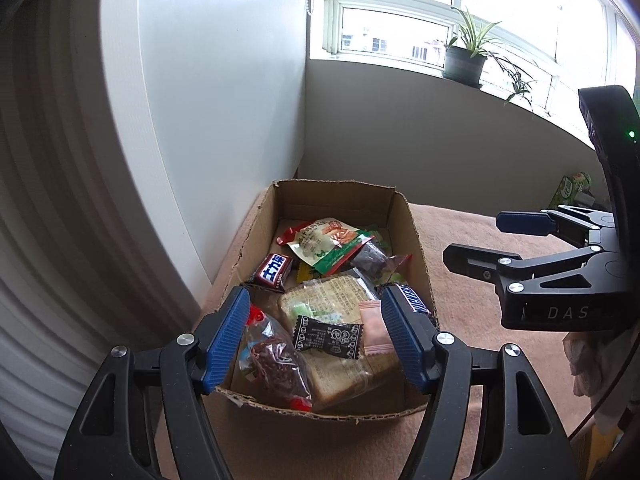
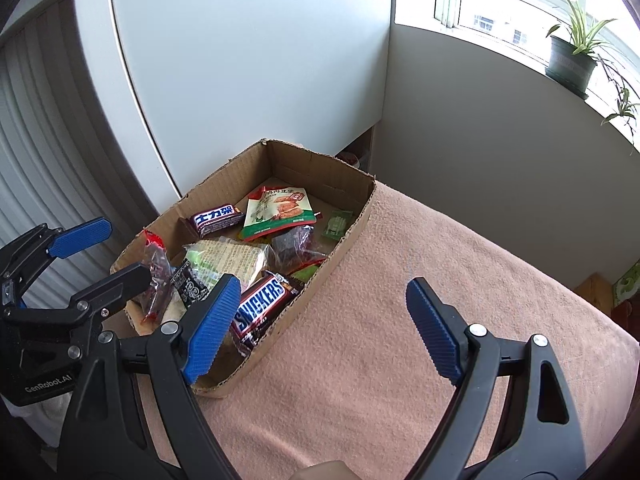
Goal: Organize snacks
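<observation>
- The cardboard box (image 1: 404, 216) sits on a pink cloth (image 2: 420, 280), close to a white panel (image 1: 200, 80), and holds a pile of wrapped snacks.
- The left gripper (image 1: 316, 338) hangs above the near end of the box, its jaws spread wide and holding nothing; between its blue pads (image 1: 224, 340) show the sliced bread pack (image 1: 336, 308), a black sachet (image 1: 328, 336) and a clear bag of dark snack (image 1: 276, 364).
- The right gripper (image 2: 316, 328) is just right of the box over the bare cloth, jaws wide and empty.
- A Snickers bar (image 2: 260, 308) lies in the box's near right corner, just behind the right gripper's left pad.
- A green-and-white pouch (image 2: 278, 210) lies farther back.
</observation>
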`<state>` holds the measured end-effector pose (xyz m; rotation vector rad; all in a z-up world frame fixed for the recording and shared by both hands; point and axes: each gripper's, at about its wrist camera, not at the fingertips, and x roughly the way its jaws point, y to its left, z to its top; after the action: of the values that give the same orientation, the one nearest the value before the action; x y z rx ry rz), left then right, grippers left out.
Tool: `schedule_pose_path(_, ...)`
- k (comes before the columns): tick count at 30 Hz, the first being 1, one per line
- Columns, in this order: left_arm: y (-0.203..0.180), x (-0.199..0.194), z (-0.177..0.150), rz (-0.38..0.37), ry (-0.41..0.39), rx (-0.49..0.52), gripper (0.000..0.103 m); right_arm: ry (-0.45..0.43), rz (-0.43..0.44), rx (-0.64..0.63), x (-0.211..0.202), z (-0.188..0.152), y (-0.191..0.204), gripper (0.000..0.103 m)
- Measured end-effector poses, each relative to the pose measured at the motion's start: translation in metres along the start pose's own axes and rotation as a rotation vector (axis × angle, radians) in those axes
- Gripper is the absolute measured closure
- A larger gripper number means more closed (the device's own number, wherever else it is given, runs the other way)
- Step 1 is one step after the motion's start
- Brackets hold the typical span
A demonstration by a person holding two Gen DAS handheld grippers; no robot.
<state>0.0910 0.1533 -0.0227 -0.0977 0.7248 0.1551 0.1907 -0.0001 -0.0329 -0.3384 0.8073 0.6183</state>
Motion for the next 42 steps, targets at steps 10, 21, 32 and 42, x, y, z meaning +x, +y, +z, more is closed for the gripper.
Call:
schedule_pose_path(10, -0.002, -0.028, -0.020, -0.007, -0.032, -0.030, 0.035, -0.074, -0.007, -0.028, -0.039, -0.025, 0.018, 0.016)
schedule_pose_path(21, -0.005, -0.053, -0.030, 0.007, -0.070, -0.045, 0.035, -0.118, 0.007, 0.019, -0.062, -0.036, 0.020, 0.007)
schedule_pose_path(32, -0.008, -0.059, -0.043, 0.036, -0.078, -0.082, 0.027, -0.125, -0.012, 0.042, -0.068, -0.051, 0.018, 0.005)
schedule_pose_path(42, -0.009, -0.062, -0.046, 0.044, -0.076, -0.082, 0.027, -0.138, -0.011, 0.061, -0.072, -0.053, 0.015, 0.005)
